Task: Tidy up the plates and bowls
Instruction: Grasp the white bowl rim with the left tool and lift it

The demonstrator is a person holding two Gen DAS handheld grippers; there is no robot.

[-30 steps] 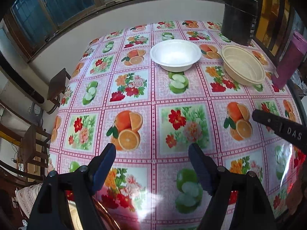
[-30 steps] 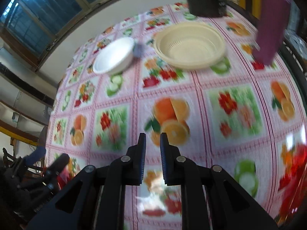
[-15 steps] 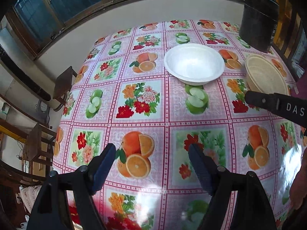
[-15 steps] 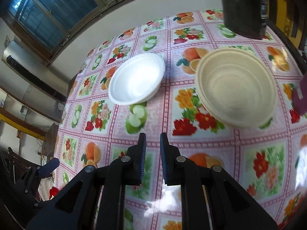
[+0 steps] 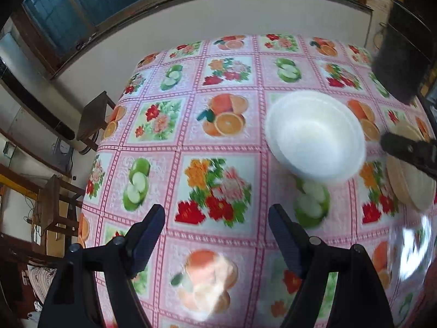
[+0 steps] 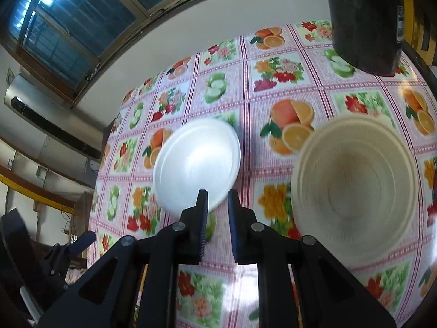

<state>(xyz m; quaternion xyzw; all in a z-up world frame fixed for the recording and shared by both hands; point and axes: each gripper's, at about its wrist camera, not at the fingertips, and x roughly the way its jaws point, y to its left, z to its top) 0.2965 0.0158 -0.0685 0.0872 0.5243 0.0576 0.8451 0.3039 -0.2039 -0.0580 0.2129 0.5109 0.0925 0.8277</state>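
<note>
The white bowl (image 6: 196, 164) sits upright on the table's fruit-and-flower cloth (image 6: 273, 104), toward the far half of the table, with the cream bowl (image 6: 355, 188) near it on the side of the table's right edge; the two are apart, with a strip of cloth between them. Neither bowl is held.

The right gripper (image 6: 215, 205) has its jaws drawn nearly together with only a narrow gap, and nothing is between them. Its fingertips appear over the near rim of the white bowl in the right wrist view; whether they touch it cannot be told. The cream bowl lies just to the right of these fingers.

The left gripper (image 5: 217, 224) has its jaws spread wide and empty, above bare cloth nearer the front edge. In its view the white bowl (image 5: 315, 136) lies ahead and to the right of the fingers, well clear of them, and the cream bowl (image 5: 409, 180) shows at the right border, partly hidden by the dark tip of the right gripper (image 5: 407, 150).

A dark cylindrical container (image 6: 363, 22) stands at the table's far right corner. Beyond the far edge are a pale wall and a window (image 5: 95, 8).
</note>
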